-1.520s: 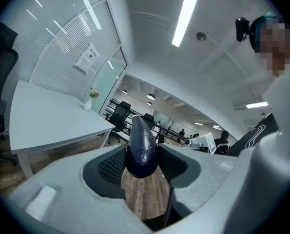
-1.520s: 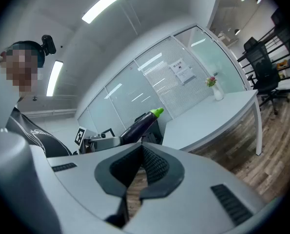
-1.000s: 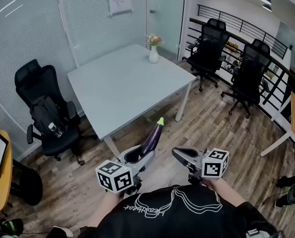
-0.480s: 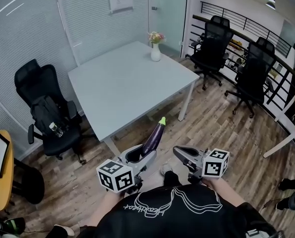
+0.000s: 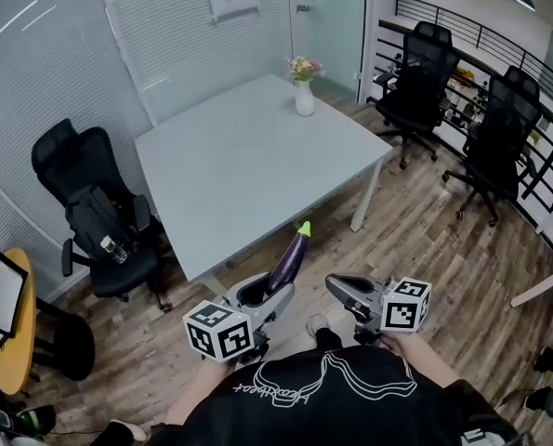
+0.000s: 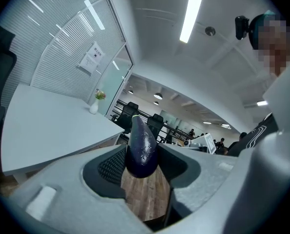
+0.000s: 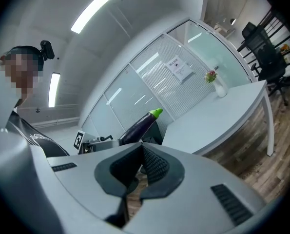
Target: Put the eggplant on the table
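Observation:
A dark purple eggplant (image 5: 287, 260) with a green tip sticks up and forward out of my left gripper (image 5: 260, 295), which is shut on its thick end. In the left gripper view the eggplant (image 6: 141, 147) sits between the two dark pads and points towards the table. The pale grey table (image 5: 257, 161) stands just ahead, its near corner in front of the eggplant's tip. My right gripper (image 5: 343, 289) hovers to the right at the same height, shut and holding nothing. In the right gripper view (image 7: 142, 145) the pads meet, and the eggplant (image 7: 141, 123) shows beyond them.
A white vase of flowers (image 5: 304, 96) stands at the table's far corner. A black office chair with a bag (image 5: 99, 221) is to the left, and two more chairs (image 5: 425, 72) (image 5: 504, 124) are at the right. A round yellow table (image 5: 11, 342) lies at the far left. The floor is wood.
The table has come nearer and lower in the head view as the person stepped towards it. Both grippers kept their pose, the eggplant still held in the left one.

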Demonstrator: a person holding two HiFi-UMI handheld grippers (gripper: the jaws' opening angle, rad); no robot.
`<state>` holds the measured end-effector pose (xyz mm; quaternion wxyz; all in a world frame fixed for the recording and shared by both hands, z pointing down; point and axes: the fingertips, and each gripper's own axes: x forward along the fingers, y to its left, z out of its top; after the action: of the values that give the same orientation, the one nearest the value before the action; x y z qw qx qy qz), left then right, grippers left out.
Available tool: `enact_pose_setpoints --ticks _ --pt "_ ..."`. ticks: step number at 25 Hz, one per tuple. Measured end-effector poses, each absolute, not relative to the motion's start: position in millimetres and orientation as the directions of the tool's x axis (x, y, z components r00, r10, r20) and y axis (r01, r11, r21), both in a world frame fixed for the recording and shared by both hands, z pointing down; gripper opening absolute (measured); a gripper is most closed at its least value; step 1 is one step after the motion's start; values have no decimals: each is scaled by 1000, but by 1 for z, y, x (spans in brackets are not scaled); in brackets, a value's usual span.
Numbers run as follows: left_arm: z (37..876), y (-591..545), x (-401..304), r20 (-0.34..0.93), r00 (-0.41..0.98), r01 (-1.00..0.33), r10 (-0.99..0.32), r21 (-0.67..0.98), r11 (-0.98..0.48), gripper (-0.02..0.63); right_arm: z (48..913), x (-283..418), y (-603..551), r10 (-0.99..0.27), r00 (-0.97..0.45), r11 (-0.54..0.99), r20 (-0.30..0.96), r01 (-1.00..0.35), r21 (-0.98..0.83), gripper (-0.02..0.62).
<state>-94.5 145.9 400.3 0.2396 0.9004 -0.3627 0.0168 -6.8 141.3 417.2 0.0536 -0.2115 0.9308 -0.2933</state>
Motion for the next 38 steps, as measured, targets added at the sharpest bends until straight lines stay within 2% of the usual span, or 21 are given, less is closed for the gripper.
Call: enact_pose_setpoints --ticks 9,22,38 --pt "411 20 -70 271 706 -697 -655 430 -573 210 422 17 11 -410 -912 725 -8 -321 -609 6" --pt "429 -137 -36 307 678 -722 -668 446 -529 210 442 37 -135 -337 -941 729 28 -280 -624 6" --pt "427 -187 -40 286 637 -754 -716 423 -502 210 441 43 -192 -312 -949 750 33 -268 -604 6"
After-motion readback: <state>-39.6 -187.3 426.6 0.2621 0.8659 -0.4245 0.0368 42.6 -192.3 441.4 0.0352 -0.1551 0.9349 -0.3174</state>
